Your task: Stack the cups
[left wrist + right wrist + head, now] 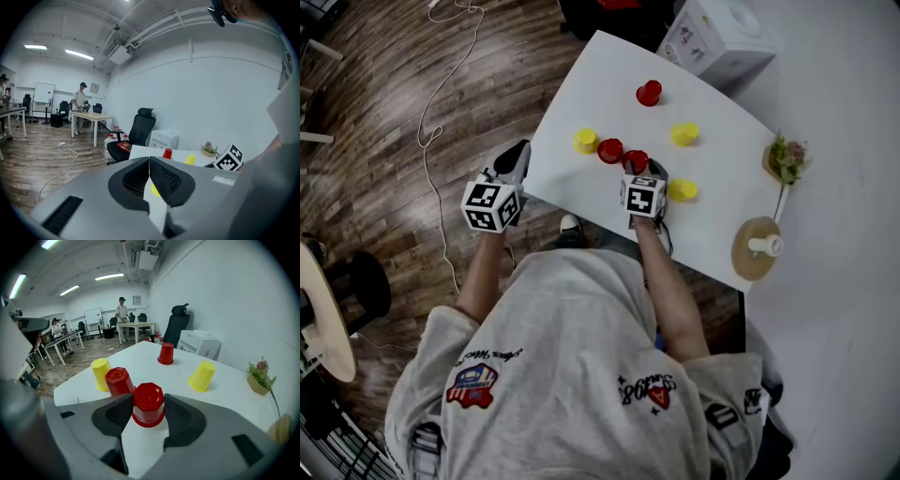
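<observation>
The right gripper has its jaws clenched on a red cup, which sits upside-down on the white surface with a pad against each side. Just ahead and left of those jaws stands a second red cup, with a yellow cup just beside it. Further ahead is a third red cup, and ahead to the right another yellow cup. The left gripper hangs off the surface's edge, its jaws pressed together and empty.

R claw clamps upside-down red cup; 2nd red cup just beside, left.
</observation>
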The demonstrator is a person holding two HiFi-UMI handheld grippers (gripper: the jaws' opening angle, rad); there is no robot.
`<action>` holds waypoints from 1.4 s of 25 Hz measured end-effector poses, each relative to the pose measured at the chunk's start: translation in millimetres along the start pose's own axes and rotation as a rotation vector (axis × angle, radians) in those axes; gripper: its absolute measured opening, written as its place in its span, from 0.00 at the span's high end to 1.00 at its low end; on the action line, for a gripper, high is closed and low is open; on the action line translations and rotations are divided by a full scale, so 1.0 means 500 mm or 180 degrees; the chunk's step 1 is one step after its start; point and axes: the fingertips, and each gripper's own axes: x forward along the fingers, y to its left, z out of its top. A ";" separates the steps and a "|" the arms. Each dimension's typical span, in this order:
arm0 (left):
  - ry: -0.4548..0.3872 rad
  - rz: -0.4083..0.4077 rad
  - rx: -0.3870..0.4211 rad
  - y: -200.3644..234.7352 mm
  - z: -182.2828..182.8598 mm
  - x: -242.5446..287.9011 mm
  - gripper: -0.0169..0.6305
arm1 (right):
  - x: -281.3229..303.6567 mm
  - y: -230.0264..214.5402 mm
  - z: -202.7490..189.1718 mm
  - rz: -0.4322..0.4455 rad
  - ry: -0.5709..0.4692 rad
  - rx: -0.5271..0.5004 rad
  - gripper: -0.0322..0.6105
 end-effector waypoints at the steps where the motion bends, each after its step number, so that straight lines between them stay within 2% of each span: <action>1: 0.0000 -0.0001 0.0001 0.000 0.000 0.000 0.96 | 0.001 0.000 -0.003 0.0000 0.0008 -0.0002 0.62; 5: 0.0001 -0.0011 -0.0006 0.002 0.000 -0.002 0.96 | -0.004 0.004 -0.004 0.0031 0.0000 0.0074 0.61; 7: 0.0007 -0.0023 -0.0007 0.001 -0.001 -0.001 0.96 | -0.014 0.006 0.008 0.0070 -0.0113 0.0168 0.57; 10: 0.0013 -0.0057 -0.0008 -0.002 -0.003 0.005 0.96 | -0.033 -0.004 0.029 0.0057 -0.0360 0.0249 0.56; 14: 0.0020 -0.0163 -0.0001 -0.019 0.002 0.025 0.96 | -0.067 -0.050 0.037 -0.0109 -0.0470 0.0322 0.56; 20: 0.0025 -0.0381 0.0047 -0.062 0.013 0.060 0.96 | -0.118 -0.162 0.014 -0.0509 -0.0588 0.0479 0.55; 26: 0.0040 -0.0482 0.0079 -0.086 0.019 0.073 0.96 | -0.145 -0.263 -0.050 -0.0797 -0.0443 0.0635 0.52; 33: 0.0056 -0.0442 0.0079 -0.084 0.011 0.063 0.96 | -0.135 -0.301 -0.120 -0.0870 -0.0180 0.0901 0.50; 35: 0.0065 -0.0425 0.0072 -0.078 0.010 0.058 0.96 | -0.129 -0.306 -0.135 -0.0901 -0.0118 0.0947 0.54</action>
